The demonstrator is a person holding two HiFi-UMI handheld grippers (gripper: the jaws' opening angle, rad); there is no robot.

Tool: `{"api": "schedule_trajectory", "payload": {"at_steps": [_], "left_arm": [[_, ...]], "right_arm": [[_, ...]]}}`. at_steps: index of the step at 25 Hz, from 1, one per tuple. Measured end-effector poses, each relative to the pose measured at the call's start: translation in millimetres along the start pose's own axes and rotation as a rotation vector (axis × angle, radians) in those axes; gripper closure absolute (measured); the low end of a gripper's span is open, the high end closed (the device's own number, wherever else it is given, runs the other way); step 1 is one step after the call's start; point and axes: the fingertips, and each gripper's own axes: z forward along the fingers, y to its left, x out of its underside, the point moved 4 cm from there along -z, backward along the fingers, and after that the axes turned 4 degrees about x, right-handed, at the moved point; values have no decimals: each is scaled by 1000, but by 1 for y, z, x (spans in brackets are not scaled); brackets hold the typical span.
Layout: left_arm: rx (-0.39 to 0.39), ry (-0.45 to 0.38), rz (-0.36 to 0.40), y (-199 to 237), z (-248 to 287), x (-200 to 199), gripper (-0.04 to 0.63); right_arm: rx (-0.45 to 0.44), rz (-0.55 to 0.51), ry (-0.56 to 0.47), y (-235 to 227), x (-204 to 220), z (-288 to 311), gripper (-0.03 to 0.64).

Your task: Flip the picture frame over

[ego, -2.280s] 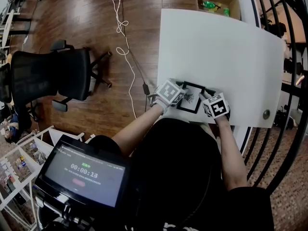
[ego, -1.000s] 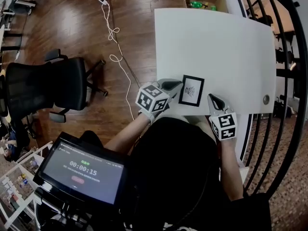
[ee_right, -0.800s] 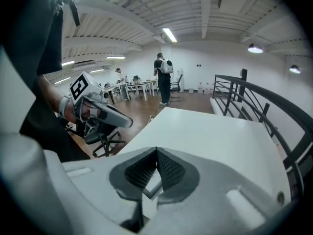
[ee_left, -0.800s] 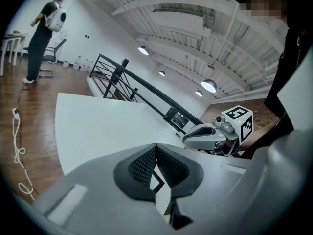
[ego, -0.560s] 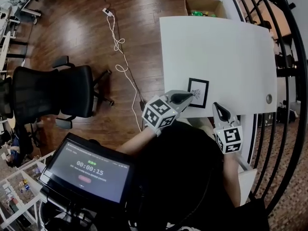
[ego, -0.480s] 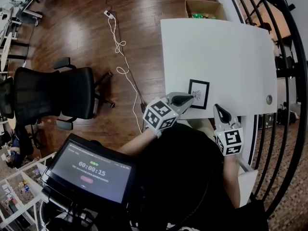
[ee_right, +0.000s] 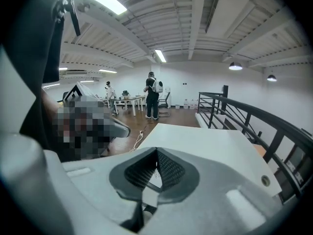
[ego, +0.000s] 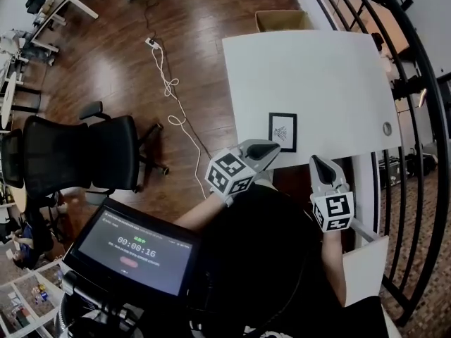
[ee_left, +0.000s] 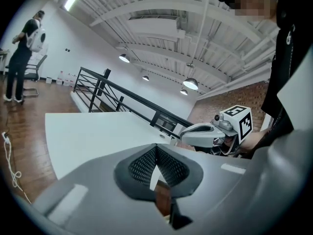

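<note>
Two claws, one picture frame and one white tabletop make up the scene. The picture frame (ego: 282, 131) has a black border and lies flat on the tabletop (ego: 317, 69), at about 6 o'clock on it and close to the near edge. A small dark drawing on it faces up.

The left claw (ego: 273, 147) is at the frame's 7 o'clock. In the head view its tip is just beside the frame's near left corner. Its jaws are pressed together with nothing between them. The right claw (ego: 317, 163) is at the frame's 5 o'clock and apart from it, and its jaws are likewise closed on nothing.

One round grommet (ego: 387, 128) sits at the tabletop's 4 o'clock. One cardboard box (ego: 275, 20) stands on the floor at its 11 o'clock. On the wooden floor (ego: 204, 20), at the scene's 9 o'clock, are one black office chair (ego: 77, 153) and one white cable (ego: 169, 83). One dark screen (ego: 134, 248) shows at 7 o'clock. One black railing (ego: 416, 118) curves along 3 o'clock.
</note>
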Motion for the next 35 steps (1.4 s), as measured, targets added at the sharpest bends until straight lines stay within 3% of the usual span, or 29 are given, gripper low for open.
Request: {"api": "schedule_trajectory", "payload": {"at_steps": [4,9,13,17,30,35], "left_arm": [[16,60,23,-3,33,16,581],[91,129,83,-39,36,58,581],[155,135,124,-80,24,74,581],[183,145,151,-90,13,80,581],[225,135,173,-95,-24,92,581],[255,116,160,-89,-62,77,581]], "right_arm": [[29,76,-37,-17,29,-4,624],[119,163,-85,8,75,-42,624],[185,218,-90,32,102,-80,623],[218,282,-94,46,120,-90,624],[240,340,-100,92,138,-84,624],[255,325,-95,118,104,-70,624]]}}
